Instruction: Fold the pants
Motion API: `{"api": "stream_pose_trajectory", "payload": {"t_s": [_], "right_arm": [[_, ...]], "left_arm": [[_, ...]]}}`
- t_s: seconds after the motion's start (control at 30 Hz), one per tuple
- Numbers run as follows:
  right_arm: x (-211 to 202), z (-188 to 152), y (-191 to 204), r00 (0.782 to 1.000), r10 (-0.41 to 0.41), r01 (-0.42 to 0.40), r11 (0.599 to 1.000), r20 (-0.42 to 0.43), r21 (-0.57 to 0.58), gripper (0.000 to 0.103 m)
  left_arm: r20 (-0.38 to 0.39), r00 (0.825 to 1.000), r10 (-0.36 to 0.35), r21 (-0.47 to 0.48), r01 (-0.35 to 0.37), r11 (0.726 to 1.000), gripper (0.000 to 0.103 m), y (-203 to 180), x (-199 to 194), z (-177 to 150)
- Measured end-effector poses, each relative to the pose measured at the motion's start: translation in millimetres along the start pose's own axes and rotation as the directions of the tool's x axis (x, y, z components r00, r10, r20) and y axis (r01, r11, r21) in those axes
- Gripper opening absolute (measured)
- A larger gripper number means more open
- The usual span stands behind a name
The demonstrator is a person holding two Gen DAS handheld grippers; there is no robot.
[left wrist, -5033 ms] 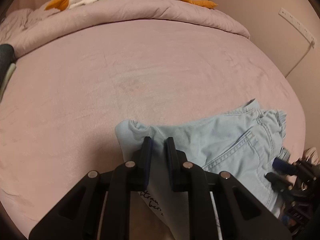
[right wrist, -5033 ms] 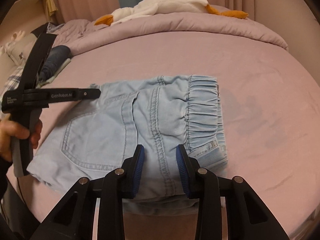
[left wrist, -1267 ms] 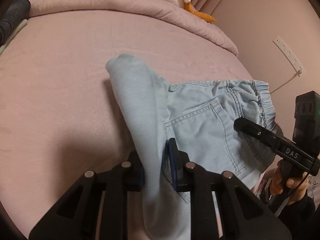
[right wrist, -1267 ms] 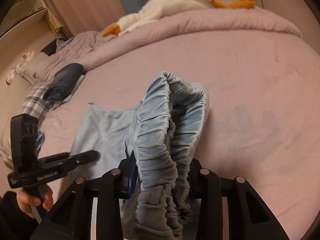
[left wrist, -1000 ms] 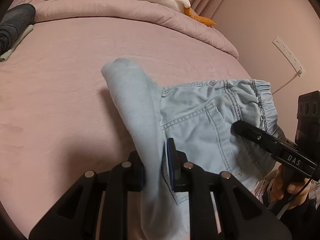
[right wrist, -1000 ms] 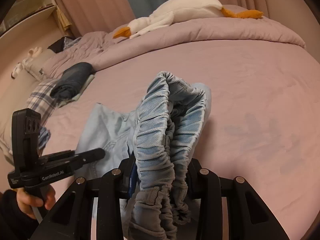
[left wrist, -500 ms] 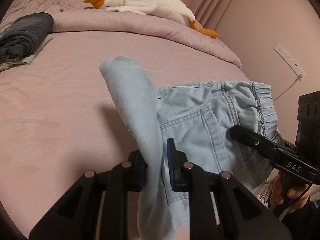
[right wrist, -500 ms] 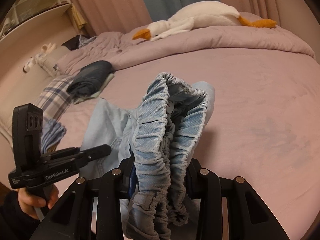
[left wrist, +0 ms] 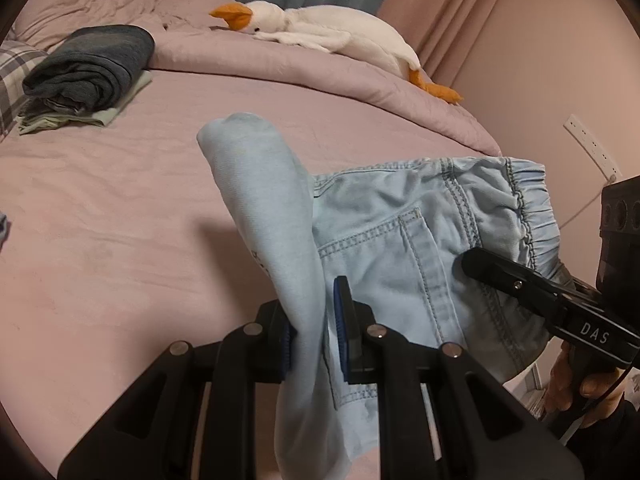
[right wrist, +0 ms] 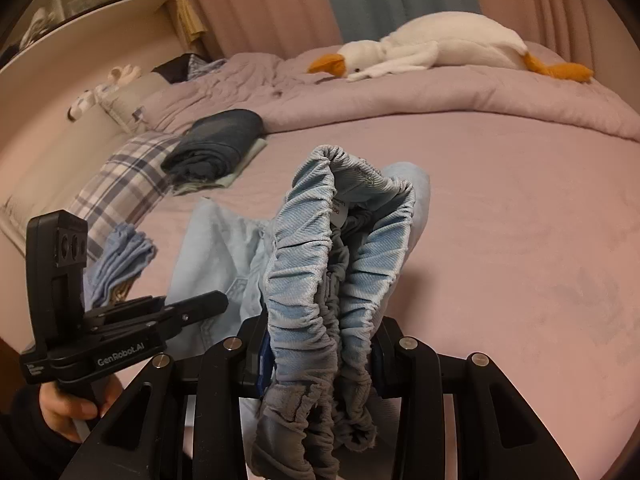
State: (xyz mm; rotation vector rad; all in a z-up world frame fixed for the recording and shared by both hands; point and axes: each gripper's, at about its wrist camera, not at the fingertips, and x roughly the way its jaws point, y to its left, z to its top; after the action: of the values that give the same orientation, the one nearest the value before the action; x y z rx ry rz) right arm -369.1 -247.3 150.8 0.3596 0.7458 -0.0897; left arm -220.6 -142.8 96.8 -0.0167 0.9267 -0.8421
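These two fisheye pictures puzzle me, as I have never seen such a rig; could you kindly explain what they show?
No robot here: a person holds a two-finger claw in each hand, each with a camera looking along its fingers. The left wrist view shows the left claw shut on the light blue pants; the right wrist view shows the right claw shut on their gathered waistband. The pants hang lifted over a pink bed. On it lie a folded dark garment and a plush goose.
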Motion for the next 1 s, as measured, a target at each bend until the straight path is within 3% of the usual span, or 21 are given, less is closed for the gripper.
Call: {"api": "stream_pose_trajectory", "payload": {"t_s": [0.33,1.0], "right_arm": [[19.4,22.5,16.0,1.0,0.017,-0.016,0.999,0.025,-0.039,0.039],[60.9,65.2,14.1,0.998,0.018,-0.015,0.998,0.06,-0.059,0.039]], "left_arm": [[0.037,0.999,0.028,0.008,-0.028,1.0,0.015,19.0,1.7,23.7],[0.046,0.997,0.06,0.042,-0.062,0.997,0.015,41.2,46.0,80.1]]}}
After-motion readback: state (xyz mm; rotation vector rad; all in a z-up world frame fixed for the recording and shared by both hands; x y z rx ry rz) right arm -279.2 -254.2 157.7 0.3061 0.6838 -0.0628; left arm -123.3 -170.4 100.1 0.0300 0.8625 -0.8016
